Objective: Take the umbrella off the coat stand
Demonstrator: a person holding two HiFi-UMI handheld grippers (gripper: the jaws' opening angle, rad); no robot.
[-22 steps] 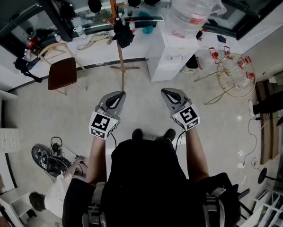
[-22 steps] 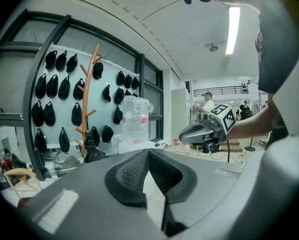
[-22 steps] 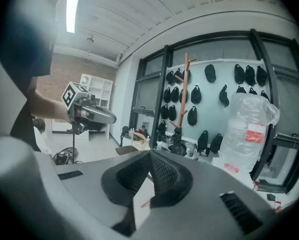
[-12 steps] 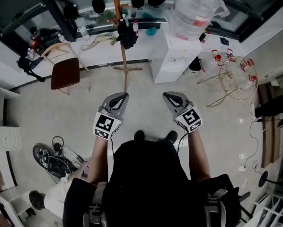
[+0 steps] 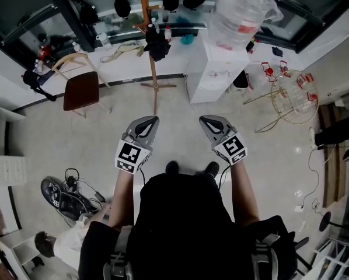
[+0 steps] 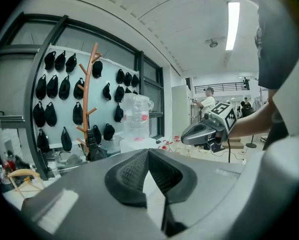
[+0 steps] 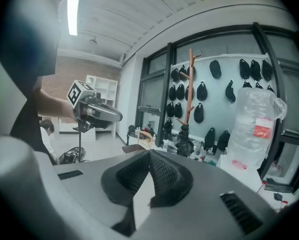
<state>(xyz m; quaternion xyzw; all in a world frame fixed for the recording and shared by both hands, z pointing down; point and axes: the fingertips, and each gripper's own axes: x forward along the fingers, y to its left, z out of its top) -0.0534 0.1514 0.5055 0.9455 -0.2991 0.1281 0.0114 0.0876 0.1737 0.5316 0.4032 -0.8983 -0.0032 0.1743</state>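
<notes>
The wooden coat stand (image 5: 153, 74) rises from the floor in front of a long white desk, well ahead of me. A black folded umbrella (image 5: 156, 44) hangs on it. In the left gripper view the coat stand (image 6: 86, 99) is at the left with the umbrella (image 6: 93, 149) low on it. The right gripper view has the coat stand (image 7: 190, 84) and umbrella (image 7: 184, 145) at centre. My left gripper (image 5: 150, 121) and right gripper (image 5: 205, 121) are held side by side above the floor, both shut and empty, far short of the stand.
A brown chair (image 5: 80, 90) stands left of the coat stand. A white water dispenser (image 5: 216, 69) with a large bottle (image 5: 237, 10) is on its right, then a wire rack (image 5: 291, 95). A crouching person (image 5: 69, 238) and cabled gear (image 5: 60, 194) are at lower left. Caps (image 6: 54, 86) hang on the wall.
The stand and desk have slid slightly down and to the right in the head view. Both grippers stay shut and side by side.
</notes>
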